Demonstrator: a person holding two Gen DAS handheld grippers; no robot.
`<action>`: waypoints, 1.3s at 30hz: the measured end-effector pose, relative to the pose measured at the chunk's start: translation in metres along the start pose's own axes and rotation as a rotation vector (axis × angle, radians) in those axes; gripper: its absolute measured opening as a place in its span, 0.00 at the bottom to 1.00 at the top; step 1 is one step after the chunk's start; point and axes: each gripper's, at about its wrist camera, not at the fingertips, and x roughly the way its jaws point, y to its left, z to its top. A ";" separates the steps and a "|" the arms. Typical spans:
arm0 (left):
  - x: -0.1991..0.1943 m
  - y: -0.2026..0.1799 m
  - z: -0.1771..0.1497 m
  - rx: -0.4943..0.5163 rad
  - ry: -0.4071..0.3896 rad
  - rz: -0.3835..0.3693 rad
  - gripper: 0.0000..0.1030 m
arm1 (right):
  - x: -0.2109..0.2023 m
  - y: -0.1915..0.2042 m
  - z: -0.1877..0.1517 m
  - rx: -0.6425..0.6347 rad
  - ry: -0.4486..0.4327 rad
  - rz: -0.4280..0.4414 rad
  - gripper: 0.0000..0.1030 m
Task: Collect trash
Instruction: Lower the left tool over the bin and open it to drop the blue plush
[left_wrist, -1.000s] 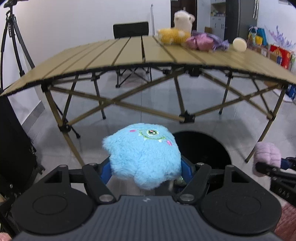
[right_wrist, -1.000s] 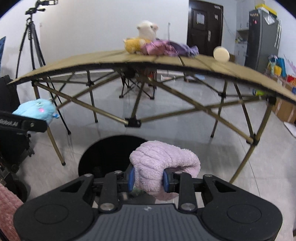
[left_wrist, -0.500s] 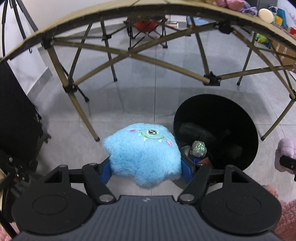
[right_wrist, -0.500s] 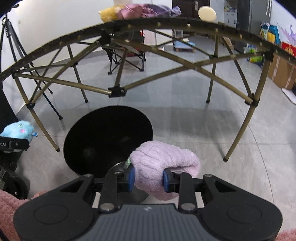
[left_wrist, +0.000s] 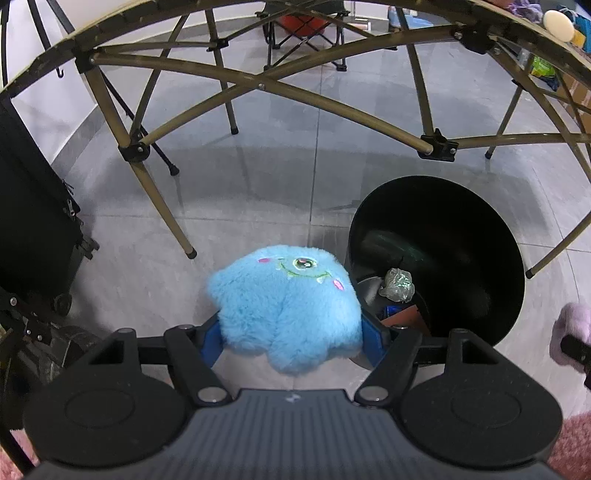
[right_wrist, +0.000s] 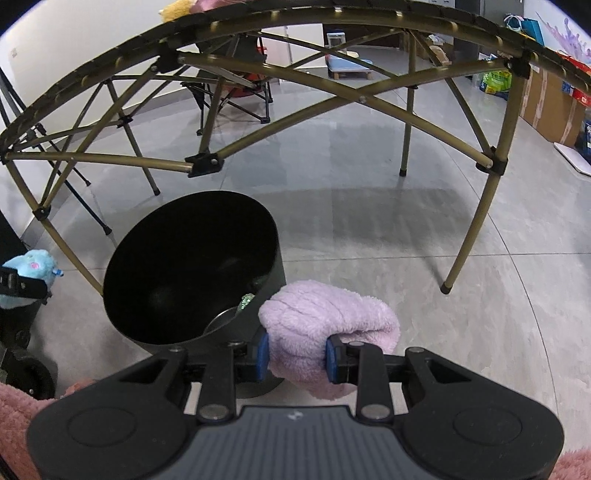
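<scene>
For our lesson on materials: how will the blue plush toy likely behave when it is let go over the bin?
The blue plush toy bulges around the left gripper, so it is probably soft and light. Its fuzzy, lumpy body should flop rather than roll, and could catch on the bin rim.

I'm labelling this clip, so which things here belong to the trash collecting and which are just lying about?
Part of the job:
- blue plush toy, in the left gripper
- pink fluffy cloth, in the right gripper
- black bin, crumpled wrapper inside

Just lying about:
- folding table
- camp chair
- cardboard boxes
</scene>
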 end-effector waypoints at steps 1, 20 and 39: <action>0.001 -0.001 0.002 -0.004 0.004 -0.002 0.70 | 0.001 -0.001 0.000 0.001 0.002 -0.002 0.28; 0.001 -0.062 0.024 0.052 -0.004 -0.060 0.70 | 0.012 -0.025 -0.006 0.023 0.020 -0.056 0.27; 0.016 -0.120 0.031 0.110 0.054 -0.120 0.70 | 0.023 -0.052 -0.014 0.065 0.054 -0.097 0.28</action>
